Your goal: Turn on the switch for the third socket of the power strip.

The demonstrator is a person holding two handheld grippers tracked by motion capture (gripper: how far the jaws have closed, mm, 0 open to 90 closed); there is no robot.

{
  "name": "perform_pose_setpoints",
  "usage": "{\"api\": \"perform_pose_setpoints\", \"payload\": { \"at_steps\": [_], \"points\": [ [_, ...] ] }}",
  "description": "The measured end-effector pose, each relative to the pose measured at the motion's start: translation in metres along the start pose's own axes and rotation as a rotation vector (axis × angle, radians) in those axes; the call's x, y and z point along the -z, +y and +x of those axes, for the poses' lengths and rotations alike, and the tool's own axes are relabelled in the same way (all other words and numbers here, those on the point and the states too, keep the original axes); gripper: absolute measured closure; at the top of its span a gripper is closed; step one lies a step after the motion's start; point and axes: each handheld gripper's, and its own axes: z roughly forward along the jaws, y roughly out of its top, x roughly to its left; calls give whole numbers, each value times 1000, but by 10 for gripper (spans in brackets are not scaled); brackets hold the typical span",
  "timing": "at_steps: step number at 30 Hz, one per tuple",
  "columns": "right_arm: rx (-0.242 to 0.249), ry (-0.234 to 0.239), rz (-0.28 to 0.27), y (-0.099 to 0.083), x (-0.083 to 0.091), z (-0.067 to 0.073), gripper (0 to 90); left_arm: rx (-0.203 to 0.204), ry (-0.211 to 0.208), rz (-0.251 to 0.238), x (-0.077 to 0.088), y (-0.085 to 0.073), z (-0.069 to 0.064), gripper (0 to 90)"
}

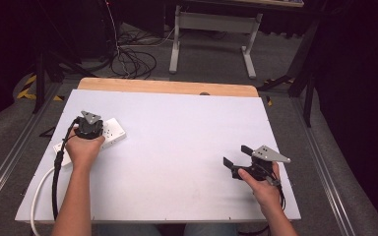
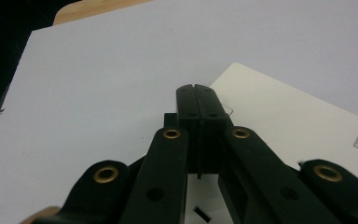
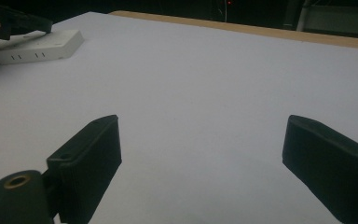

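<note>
- The power strip (image 1: 91,139), white with a white cord (image 1: 39,194), lay at the left edge of the table (image 1: 187,147), close to the person's side.
- The left gripper (image 2: 197,100) was clenched, jaws pressed together with nothing between them, tips poised at the strip's top face; contact could not be confirmed.
- The right gripper (image 1: 235,156) rested well apart on the right, released, its jaws wide over bare tabletop.
- Judged step: pressing or nudging the strip with closed tips. It would go best with a straight downward push, and the free gripper could brace the casing against sliding.
</note>
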Motion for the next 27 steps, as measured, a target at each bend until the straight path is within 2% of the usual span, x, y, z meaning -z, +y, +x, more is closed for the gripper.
{"api": "perform_pose_setpoints", "payload": {
  "at_steps": [18,21,22,24,25,26,27],
  "points": [
    [-3,2,-4,1,1,0,121,-13,3,3,1,0,-2,900],
    [-12,3,-5,1,2,0,121,4,0,-1,1,-1,-2,900],
    [-12,5,-6,1,2,0,121,2,4,16,1,-1,-2,900],
    [-14,6,-7,1,3,0,121,-14,36,15,1,-3,0,900],
    [-14,6,-8,1,3,0,121,9,37,13,3,-5,4,900],
    [-14,6,-8,1,3,0,121,9,37,13,3,-5,4,900],
    [-15,7,-9,1,3,0,121,26,23,4,3,-7,6,900]
  ]
}}
